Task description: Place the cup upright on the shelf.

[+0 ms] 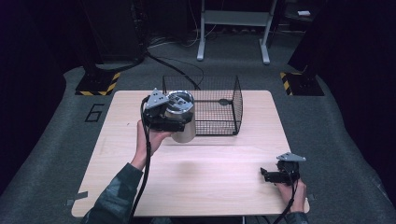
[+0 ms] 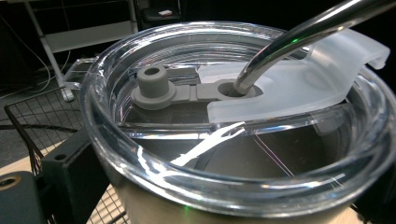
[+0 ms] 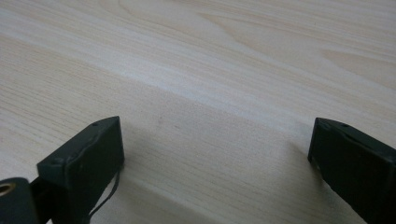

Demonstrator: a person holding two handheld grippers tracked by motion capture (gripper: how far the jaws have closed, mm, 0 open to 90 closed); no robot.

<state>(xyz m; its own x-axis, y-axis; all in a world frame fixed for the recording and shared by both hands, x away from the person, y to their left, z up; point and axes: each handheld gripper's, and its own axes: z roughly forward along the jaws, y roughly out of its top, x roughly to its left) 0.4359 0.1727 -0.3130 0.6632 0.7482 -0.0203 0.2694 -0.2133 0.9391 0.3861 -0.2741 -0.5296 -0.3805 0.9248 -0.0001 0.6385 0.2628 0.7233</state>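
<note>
Tumbler (image 1: 183,122) sits clamped in the left tool (image 1: 166,114) (beside the wire basket (image 1: 219,112)); right tool (image 1: 273,175) gapes wide.

The tumbler (image 1: 183,122) has a shiny, smooth metal body, and its lid (image 2: 140,158) is clear glossy plastic with a frosted flap and a matt grey, probably rubber, plug (image 2: 152,86). The straw (image 2: 299,35) is polished metal. The basket (image 1: 219,105) is thin black wire mesh. The table (image 3: 210,60) is pale wood grain, smooth and matt. The gripper jaws look like dull black plastic.
</note>
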